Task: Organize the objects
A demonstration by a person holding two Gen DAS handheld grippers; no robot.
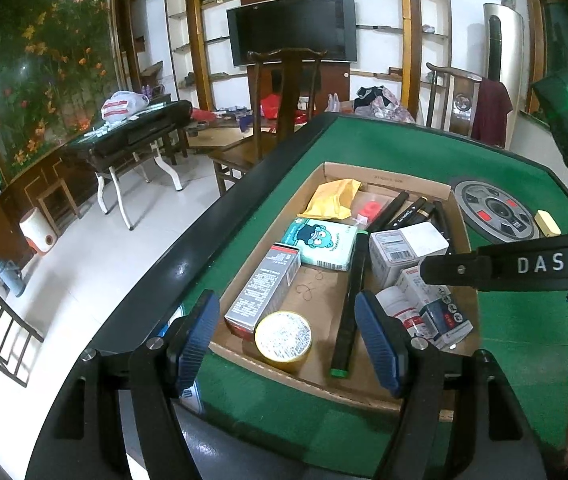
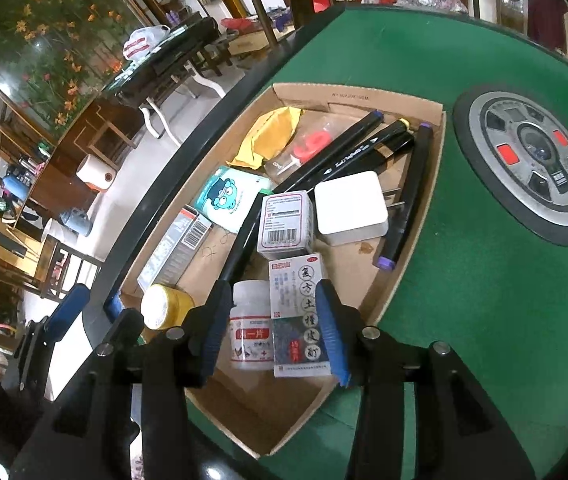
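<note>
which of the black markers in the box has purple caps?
The rightmost marker, lying along the cardboard box's right wall, purple at both ends. The green-capped one lies mid-box; another has a yellow tip.

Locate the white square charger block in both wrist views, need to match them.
Left wrist: white charger block sits right of centre in the cardboard box, just left of the other gripper's bar marked DAS.
Right wrist: white charger block lies centre frame, right of the barcode box, beside the purple-capped marker.
Shared landmark: teal cartoon tissue pack, left of the block in both.
</note>
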